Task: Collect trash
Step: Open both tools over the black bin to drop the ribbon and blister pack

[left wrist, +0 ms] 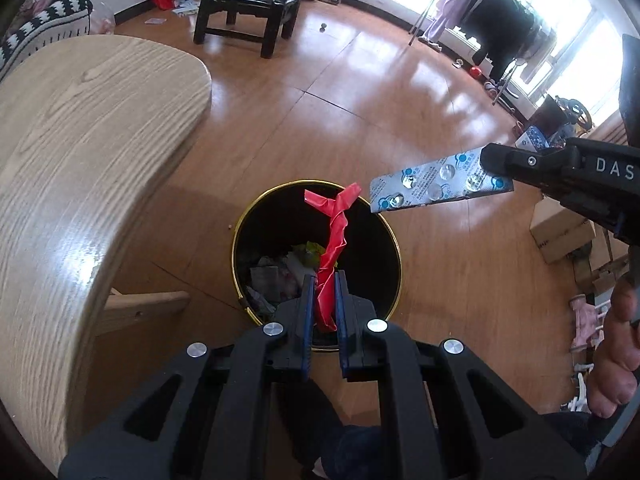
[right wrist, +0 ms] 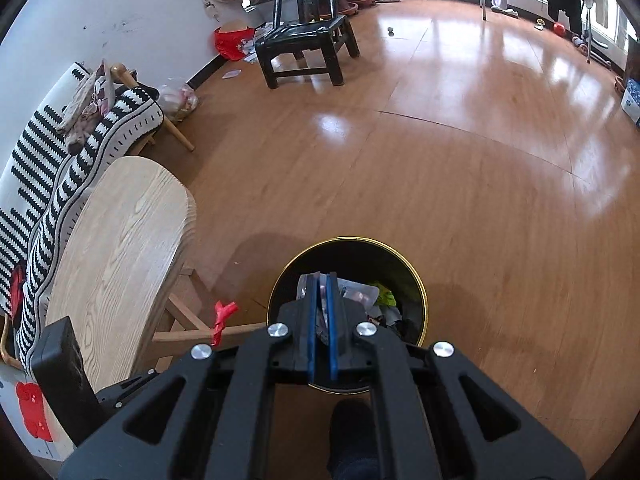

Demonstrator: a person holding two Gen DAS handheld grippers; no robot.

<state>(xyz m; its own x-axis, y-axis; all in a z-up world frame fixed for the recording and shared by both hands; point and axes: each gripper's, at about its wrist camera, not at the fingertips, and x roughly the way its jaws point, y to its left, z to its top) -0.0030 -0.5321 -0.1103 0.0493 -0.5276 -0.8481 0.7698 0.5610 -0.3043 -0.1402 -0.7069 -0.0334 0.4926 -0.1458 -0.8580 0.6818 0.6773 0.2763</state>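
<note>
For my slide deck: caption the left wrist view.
Left gripper holds a red wrapper over the black bin; right gripper brings a blister pack.

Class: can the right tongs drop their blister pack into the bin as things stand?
Probably yes: the right tongs hold the blister pack above the open black bin, with nothing covering it.

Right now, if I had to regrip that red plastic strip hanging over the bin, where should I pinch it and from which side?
Probably pinch the red strip at its narrow twisted middle, coming from above, fingers either side. The left gripper already clamps its lower end, so it stands over the trash bin; the flared top would likely fold.
</note>
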